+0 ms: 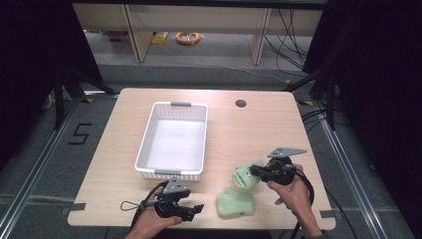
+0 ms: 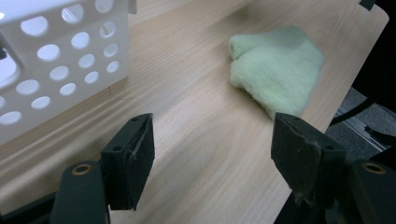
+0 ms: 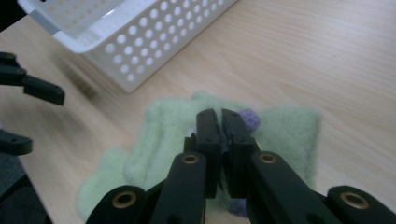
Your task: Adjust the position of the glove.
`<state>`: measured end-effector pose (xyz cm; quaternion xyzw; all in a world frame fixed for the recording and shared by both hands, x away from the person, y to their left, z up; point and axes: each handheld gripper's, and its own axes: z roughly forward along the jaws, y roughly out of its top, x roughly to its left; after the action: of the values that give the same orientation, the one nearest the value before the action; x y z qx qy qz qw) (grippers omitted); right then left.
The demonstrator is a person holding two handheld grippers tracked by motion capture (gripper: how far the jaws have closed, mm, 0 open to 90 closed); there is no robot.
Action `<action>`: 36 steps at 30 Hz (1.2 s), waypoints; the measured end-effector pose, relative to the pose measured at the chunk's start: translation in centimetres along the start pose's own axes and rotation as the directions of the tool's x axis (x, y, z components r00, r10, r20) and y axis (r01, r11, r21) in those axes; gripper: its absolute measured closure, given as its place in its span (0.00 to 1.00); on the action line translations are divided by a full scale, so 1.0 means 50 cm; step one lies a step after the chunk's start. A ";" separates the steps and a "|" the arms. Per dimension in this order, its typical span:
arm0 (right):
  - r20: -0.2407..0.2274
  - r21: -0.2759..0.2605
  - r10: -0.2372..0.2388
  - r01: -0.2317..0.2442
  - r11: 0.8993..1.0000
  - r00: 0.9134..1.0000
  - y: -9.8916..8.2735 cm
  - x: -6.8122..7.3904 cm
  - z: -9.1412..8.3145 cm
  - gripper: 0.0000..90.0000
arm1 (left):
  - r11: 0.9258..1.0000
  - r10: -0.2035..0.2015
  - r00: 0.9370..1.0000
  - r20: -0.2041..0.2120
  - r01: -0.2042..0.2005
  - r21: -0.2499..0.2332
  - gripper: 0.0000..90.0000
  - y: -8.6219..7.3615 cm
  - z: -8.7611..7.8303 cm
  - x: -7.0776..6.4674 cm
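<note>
While a pale green sock (image 1: 247, 175) hangs pinched in the closed jaws of the right hand-held gripper (image 1: 255, 172), raised just off the wooden surface (image 1: 259, 129) near its front right, a second green sock (image 1: 235, 204) lies flat just below it. To the left, the left hand-held gripper (image 1: 195, 209) rests with jaws spread and nothing between them, in front of a white perforated basket (image 1: 144, 139).

We're seeing the right gripper (image 3: 223, 122) at frame centre, jaws pinching a pale green sock (image 3: 285, 130) with purple spots. White perforated basket (image 3: 140, 42) is sitting upper left; left gripper (image 3: 28, 112) is showing at left edge.
</note>
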<state>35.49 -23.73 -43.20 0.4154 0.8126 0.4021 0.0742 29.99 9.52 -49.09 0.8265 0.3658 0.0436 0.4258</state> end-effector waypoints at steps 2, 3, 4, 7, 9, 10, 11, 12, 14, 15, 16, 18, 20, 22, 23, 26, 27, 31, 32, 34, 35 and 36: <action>-0.006 -0.013 0.014 -0.014 1.000 1.000 -0.006 0.020 -0.002 0.97 | 1.000 0.000 1.000 -0.001 0.000 0.000 0.33 0.000 0.000 0.000; -0.001 -0.012 0.002 -0.002 1.000 1.000 -0.008 0.027 -0.005 0.97 | 1.000 0.005 1.000 0.006 -0.005 0.004 0.33 0.000 -0.001 0.000; -0.015 -0.011 -0.003 0.003 1.000 1.000 -0.010 0.033 -0.006 0.97 | 1.000 -0.015 1.000 0.004 0.015 -0.017 0.33 -0.001 0.002 -0.003; -0.032 -0.005 -0.010 0.010 1.000 0.999 -0.019 0.053 -0.008 0.97 | 0.999 -0.033 0.999 0.005 0.033 -0.013 0.33 -0.002 0.003 -0.006; -0.050 -0.003 -0.012 0.012 1.000 0.999 -0.026 0.067 -0.007 0.97 | 1.000 -0.019 1.000 0.004 0.019 -0.014 0.33 -0.001 0.004 -0.005; -0.059 0.000 -0.025 0.025 1.000 0.998 -0.028 0.070 -0.005 0.97 | 1.000 -0.020 1.000 0.004 0.020 -0.014 0.32 -0.002 0.005 -0.005; -0.063 0.004 -0.030 0.030 1.000 0.998 -0.030 0.076 -0.005 0.97 | 1.000 -0.021 1.000 0.003 0.021 -0.013 0.32 -0.002 0.005 -0.005; -0.067 0.001 -0.039 0.040 0.999 0.997 -0.032 0.079 -0.003 0.97 | 1.000 -0.021 1.000 0.003 0.021 -0.014 0.32 -0.002 0.005 -0.005; -0.080 0.001 -0.030 0.030 1.000 0.996 -0.037 0.091 0.000 0.97 | 1.000 -0.021 1.000 0.002 0.021 -0.013 0.31 -0.001 0.005 -0.005; -0.084 0.000 -0.041 0.041 0.999 0.996 -0.039 0.092 0.001 0.97 | 1.000 -0.009 1.000 0.003 0.009 -0.003 0.30 -0.001 0.004 -0.004; -0.066 0.003 -0.047 0.047 0.999 0.997 -0.041 0.095 0.000 0.97 | 1.000 0.003 1.000 0.004 -0.003 0.007 0.30 -0.001 0.002 -0.003; -0.082 0.013 -0.044 0.045 0.999 0.996 -0.044 0.102 0.003 0.97 | 1.000 0.002 1.000 0.004 -0.002 0.006 0.30 -0.001 0.002 -0.004; -0.077 0.013 -0.046 0.047 0.999 0.996 -0.049 0.111 0.005 0.97 | 1.000 0.001 1.000 0.004 -0.001 0.005 0.29 0.000 0.002 -0.005; -0.080 0.013 -0.051 0.052 0.999 0.996 -0.053 0.114 0.008 0.97 | 1.000 -0.018 1.000 -0.002 0.018 -0.015 0.29 -0.001 0.004 -0.007; -0.084 0.017 -0.042 0.043 0.999 0.996 -0.055 0.117 0.009 0.97 | 1.000 -0.008 1.000 -0.005 0.008 -0.010 0.29 0.000 0.004 -0.006; -0.083 0.018 -0.029 0.031 0.999 0.996 -0.063 0.121 0.013 0.97 | 1.000 -0.012 1.000 0.008 0.012 -0.015 0.29 0.000 0.003 -0.009; -0.087 0.016 -0.043 0.044 0.999 0.995 -0.065 0.118 0.015 0.97 | 1.000 -0.011 1.000 0.008 0.011 -0.012 0.29 0.000 0.003 -0.010; -0.084 0.028 -0.024 0.027 0.999 0.996 -0.074 0.119 0.023 0.97 | 1.000 -0.025 1.000 0.013 0.025 -0.012 0.29 -0.002 0.006 -0.013; -0.088 0.016 -0.015 0.016 1.000 0.996 -0.077 0.119 0.026 0.97 | 1.000 -0.012 1.000 0.013 0.012 -0.012 0.29 -0.002 0.006 -0.012; -0.080 0.035 -0.006 0.009 0.999 0.997 -0.083 0.121 0.030 0.97 | 1.000 0.013 1.000 0.014 -0.014 0.007 0.29 -0.001 0.004 -0.010; -0.097 0.037 -0.003 0.006 0.999 0.995 -0.086 0.120 0.035 0.97 | 1.000 0.003 1.000 0.014 -0.003 -0.002 0.29 -0.002 0.006 -0.013; -0.096 0.050 0.030 -0.025 0.998 0.995 -0.090 0.126 0.036 0.96 | 1.000 -0.022 1.000 0.016 0.022 -0.012 0.30 -0.003 0.008 -0.016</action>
<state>29.48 -19.52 -46.26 0.4084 0.8190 0.4027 0.0188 29.48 8.78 -49.25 0.8201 0.3711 0.0348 0.4341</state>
